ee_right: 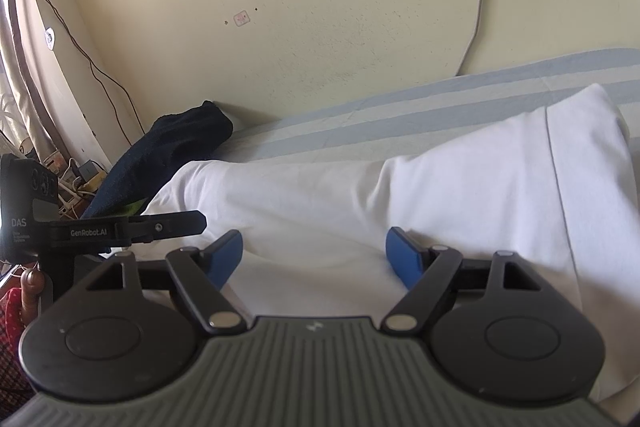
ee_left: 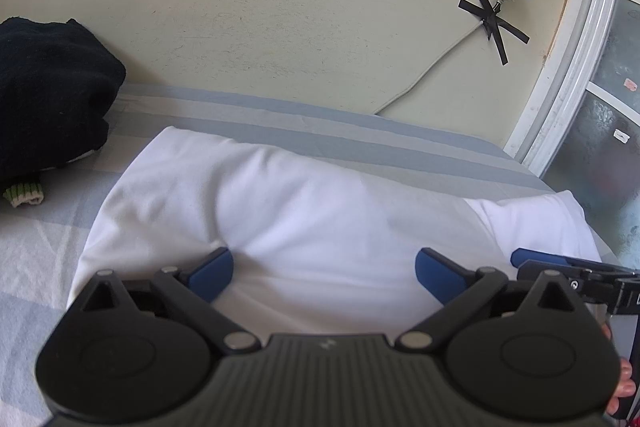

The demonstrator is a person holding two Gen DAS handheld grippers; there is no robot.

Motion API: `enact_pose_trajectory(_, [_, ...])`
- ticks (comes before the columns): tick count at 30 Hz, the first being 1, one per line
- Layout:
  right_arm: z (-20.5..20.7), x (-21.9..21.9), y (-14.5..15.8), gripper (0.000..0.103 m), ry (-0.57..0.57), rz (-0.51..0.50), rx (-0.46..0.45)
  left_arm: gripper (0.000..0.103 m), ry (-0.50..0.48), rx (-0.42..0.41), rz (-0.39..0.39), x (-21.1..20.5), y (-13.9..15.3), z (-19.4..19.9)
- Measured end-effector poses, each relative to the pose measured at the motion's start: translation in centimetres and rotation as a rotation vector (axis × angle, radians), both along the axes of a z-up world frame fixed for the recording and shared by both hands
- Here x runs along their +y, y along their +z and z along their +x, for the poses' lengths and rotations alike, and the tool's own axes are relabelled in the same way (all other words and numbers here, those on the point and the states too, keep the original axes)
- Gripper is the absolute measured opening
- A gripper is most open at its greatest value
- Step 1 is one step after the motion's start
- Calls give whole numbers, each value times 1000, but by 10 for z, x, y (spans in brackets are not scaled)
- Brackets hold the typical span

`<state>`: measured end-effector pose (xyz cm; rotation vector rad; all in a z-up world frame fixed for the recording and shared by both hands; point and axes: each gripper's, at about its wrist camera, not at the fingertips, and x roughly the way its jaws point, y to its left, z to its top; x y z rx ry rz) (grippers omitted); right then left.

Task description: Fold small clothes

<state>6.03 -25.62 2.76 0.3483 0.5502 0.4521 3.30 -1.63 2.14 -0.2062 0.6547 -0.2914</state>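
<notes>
From the left wrist, the left tongs [ee_left: 324, 273] stand wide apart over a folded white garment [ee_left: 304, 203] lying on the striped bed [ee_left: 320, 123], nothing gripped. A dark garment [ee_left: 52, 91] sits by the wall. From the right wrist, the right tongs [ee_right: 316, 255] also gape apart above the white cloth, with the left tongs at the left edge.

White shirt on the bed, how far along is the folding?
Done: the white shirt lies as a folded band across the striped sheet, a sleeve-like flap showing at one end. In hand: nothing; the left gripper and right gripper hover over it, both open. Left: probably another fold of the shirt, then the dark garment bunched by the wall, unfolded.
</notes>
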Motion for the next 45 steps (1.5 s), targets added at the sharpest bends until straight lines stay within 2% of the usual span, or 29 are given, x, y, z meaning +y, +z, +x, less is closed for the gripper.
enact_pose_trajectory(45, [-3,1,3,83,-3,6,0,103,-4,1,5,-1,-1,1])
